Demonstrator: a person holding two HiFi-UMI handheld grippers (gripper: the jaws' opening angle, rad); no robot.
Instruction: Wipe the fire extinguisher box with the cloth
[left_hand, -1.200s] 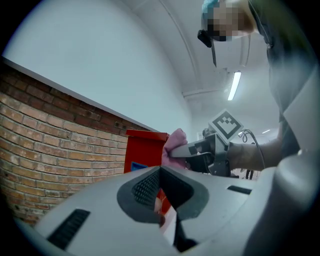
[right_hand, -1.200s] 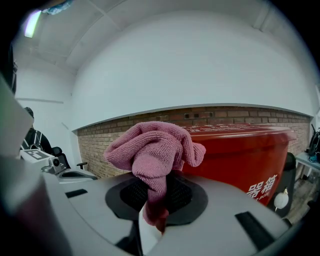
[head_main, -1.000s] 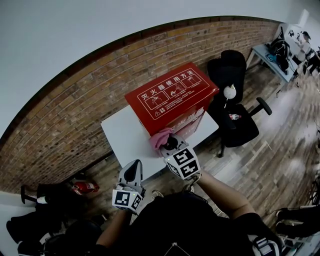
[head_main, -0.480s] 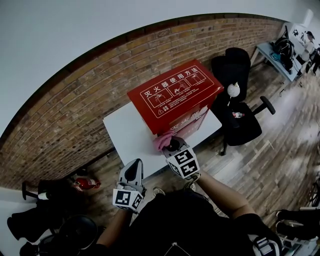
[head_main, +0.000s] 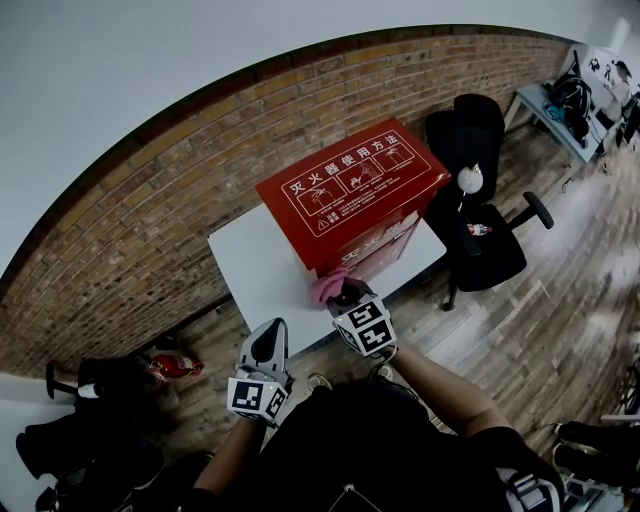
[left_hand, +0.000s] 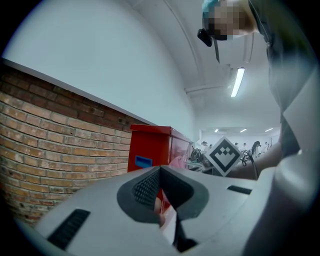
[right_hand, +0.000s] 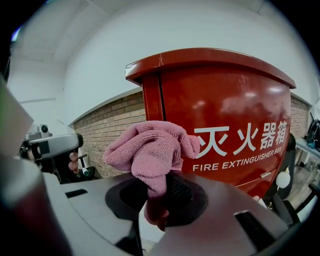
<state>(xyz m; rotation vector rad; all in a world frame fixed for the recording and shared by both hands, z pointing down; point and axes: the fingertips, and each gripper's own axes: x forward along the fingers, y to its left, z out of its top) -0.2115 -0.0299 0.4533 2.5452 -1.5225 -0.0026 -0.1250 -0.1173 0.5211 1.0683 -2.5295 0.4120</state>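
The red fire extinguisher box (head_main: 350, 195) stands on a white table (head_main: 262, 275) against a brick wall; its front (right_hand: 227, 135) bears white lettering, and its side shows red (left_hand: 150, 147) in the left gripper view. My right gripper (head_main: 345, 293) is shut on a pink cloth (head_main: 325, 289), bunched (right_hand: 150, 150) above the jaws, low before the box's front near its left corner. Whether the cloth touches the box I cannot tell. My left gripper (head_main: 268, 342) hangs back off the table's near edge, jaws shut with nothing between them (left_hand: 160, 192).
A black office chair (head_main: 475, 225) stands right of the table with a white object on its seat. Dark bags and a red extinguisher (head_main: 172, 365) lie on the floor at left. A desk with clutter (head_main: 565, 105) is at far right. Wood floor spreads to the right.
The right gripper with the cloth has slid down the box's front, towards the table. The left gripper has stayed where it was.
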